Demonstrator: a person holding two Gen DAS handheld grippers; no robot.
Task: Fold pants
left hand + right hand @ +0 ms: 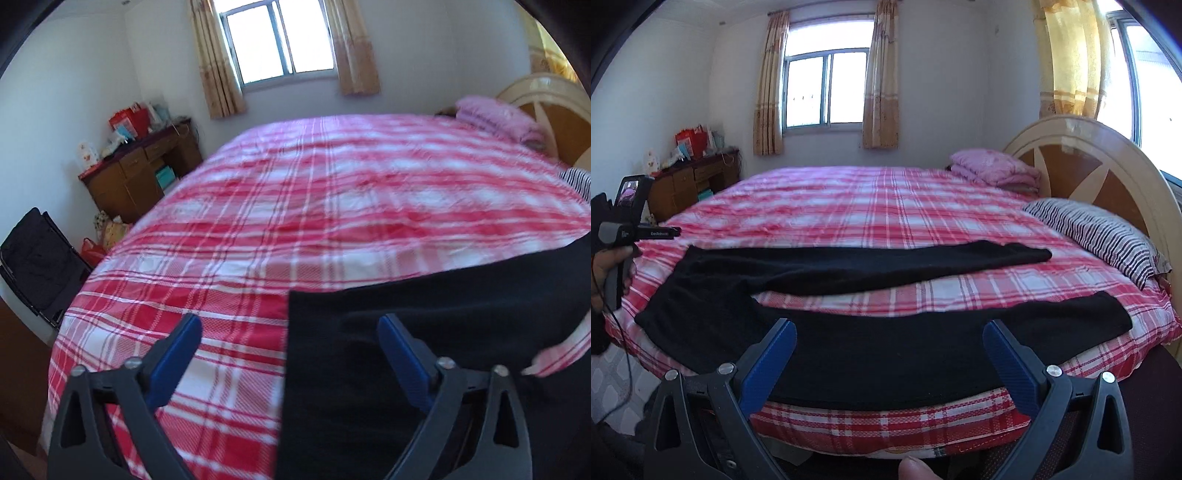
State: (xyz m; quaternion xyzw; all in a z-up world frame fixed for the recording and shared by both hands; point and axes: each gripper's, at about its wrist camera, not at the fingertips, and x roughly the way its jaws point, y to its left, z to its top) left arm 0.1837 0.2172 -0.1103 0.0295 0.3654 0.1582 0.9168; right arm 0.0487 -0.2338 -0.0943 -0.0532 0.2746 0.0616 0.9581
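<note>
Black pants (849, 332) flat on plaid bed (886, 206), legs spread apart

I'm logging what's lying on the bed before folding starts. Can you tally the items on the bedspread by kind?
Black pants: 1
Striped pillow: 1
Pink folded blanket stack: 1
Total: 3 on the plaid bedspread

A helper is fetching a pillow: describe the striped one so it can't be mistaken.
On the red plaid bed, look toward the round wooden headboard. The black-and-white striped pillow lies nearest it, unlike the folded pink quilt farther back.
</note>
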